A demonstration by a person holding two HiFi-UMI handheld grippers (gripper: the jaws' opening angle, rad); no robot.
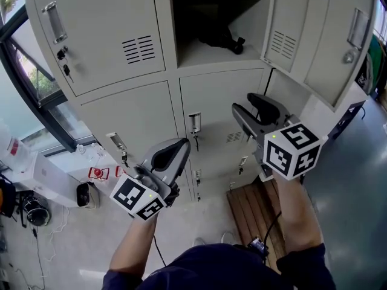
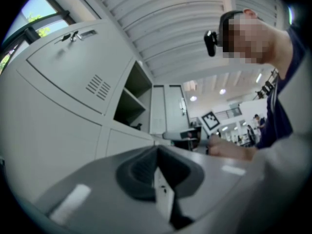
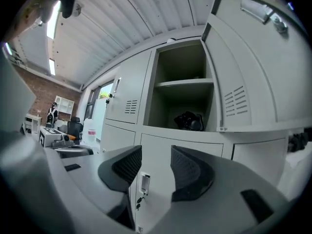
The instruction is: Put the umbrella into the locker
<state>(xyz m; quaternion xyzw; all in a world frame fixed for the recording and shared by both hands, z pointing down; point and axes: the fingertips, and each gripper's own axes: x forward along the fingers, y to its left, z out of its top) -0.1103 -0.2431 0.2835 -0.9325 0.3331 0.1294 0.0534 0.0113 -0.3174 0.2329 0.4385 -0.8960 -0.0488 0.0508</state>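
Note:
A black folded umbrella (image 1: 221,40) lies on the floor of the open upper locker compartment (image 1: 199,53), under its shelf. In the right gripper view the umbrella (image 3: 189,121) rests in that compartment (image 3: 183,65), above and beyond the jaws. The compartment's door (image 1: 326,35) stands swung open to the right. My right gripper (image 1: 243,103) is open with nothing between its pads, held level in front of the closed door below the compartment. My left gripper (image 1: 184,142) is lower and to the left, shut and empty, pointing at the lower lockers. In its own view the left gripper (image 2: 157,152) has its jaws closed together.
Closed locker doors carry handles with keys (image 1: 195,124). A wooden pallet (image 1: 254,213) lies on the floor at the lockers' foot. White boxes (image 1: 54,174) and dark gear (image 1: 33,213) sit by the window (image 1: 24,71) at the left.

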